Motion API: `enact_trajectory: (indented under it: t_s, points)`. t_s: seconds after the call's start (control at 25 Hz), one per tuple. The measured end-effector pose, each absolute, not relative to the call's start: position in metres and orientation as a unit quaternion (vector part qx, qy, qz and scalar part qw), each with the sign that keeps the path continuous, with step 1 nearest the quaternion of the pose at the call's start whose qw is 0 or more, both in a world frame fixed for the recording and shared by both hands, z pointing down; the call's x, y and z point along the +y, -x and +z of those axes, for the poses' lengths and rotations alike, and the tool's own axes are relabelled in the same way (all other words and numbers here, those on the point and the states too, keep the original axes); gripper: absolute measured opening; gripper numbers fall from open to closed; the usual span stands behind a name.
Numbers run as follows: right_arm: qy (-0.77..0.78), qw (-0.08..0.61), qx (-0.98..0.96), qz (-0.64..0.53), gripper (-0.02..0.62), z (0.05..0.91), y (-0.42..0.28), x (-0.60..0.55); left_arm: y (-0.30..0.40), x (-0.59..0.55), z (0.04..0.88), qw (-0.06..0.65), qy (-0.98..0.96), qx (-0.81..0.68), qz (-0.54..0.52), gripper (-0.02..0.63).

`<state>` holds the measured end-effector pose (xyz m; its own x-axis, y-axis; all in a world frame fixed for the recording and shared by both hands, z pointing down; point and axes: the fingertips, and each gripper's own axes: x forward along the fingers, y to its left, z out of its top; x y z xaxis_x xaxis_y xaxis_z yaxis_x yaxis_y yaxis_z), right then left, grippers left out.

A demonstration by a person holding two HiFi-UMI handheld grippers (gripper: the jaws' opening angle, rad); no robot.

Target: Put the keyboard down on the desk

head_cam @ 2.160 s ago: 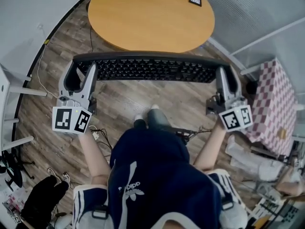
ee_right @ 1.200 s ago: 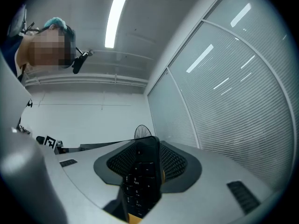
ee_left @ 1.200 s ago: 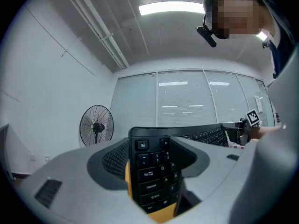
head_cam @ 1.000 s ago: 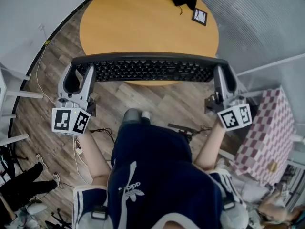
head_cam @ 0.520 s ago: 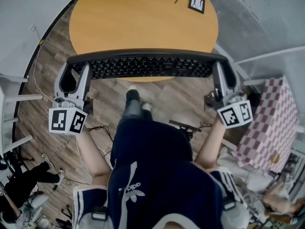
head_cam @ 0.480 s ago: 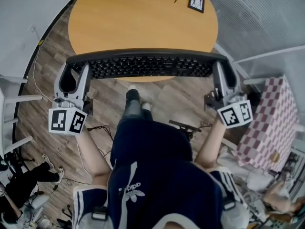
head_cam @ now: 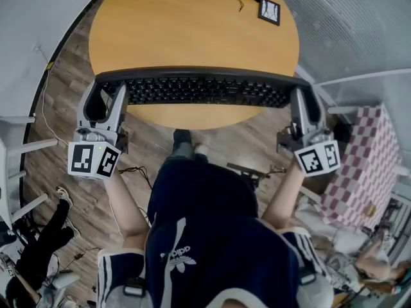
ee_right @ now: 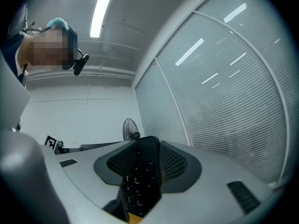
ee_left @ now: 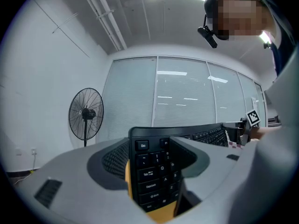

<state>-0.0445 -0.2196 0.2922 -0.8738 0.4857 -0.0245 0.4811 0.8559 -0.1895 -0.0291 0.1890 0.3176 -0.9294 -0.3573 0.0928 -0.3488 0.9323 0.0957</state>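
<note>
Two ends, two grips: left claw [head_cam: 106, 95] pinches the keyboard [head_cam: 202, 90] at its left end, right claw [head_cam: 303, 99] at its right. Its long axis runs side to side between them, over the surface's [head_cam: 192, 24] near edge. Setting it down likely means lowering both claws evenly.

The keyboard [ee_left: 154, 171] keys read "Esc", "Tab" and "Caps Lock"; the person's dark shirt [head_cam: 205, 223] reads "adidas".
</note>
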Motion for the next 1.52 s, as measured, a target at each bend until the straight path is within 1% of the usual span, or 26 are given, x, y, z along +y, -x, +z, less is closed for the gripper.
enact_trajectory:
  t_s: [0.16,0.44,0.68,1.08,1.28,1.52]
  points:
    - [0.229,0.010,-0.969,0.091,0.148,0.286,0.074,-0.200,0.078,0.209,0.315,0.053,-0.203,-0.977,-0.039,0.252]
    - [0.207,0.016,-0.974,0.092,0.149,0.290,0.097,-0.172,0.116,0.237,0.321,0.057,-0.223,-0.972,-0.041,0.252]
    - [0.206,0.030,-0.974,0.090,0.149,0.293,0.106,-0.148,0.124,0.260,0.329,0.065,-0.224,-0.971,-0.049,0.252]
    - [0.231,0.035,-0.970,0.075,0.149,0.287,0.135,-0.125,0.127,0.283,0.330,0.056,-0.193,-0.978,-0.059,0.252]
    - [0.244,0.037,-0.965,0.089,0.149,0.294,0.142,-0.126,0.123,0.283,0.327,0.057,-0.180,-0.981,-0.051,0.252]
    - [0.240,0.038,-0.965,0.095,0.149,0.302,0.156,-0.143,0.136,0.267,0.329,0.064,-0.179,-0.981,-0.044,0.252]
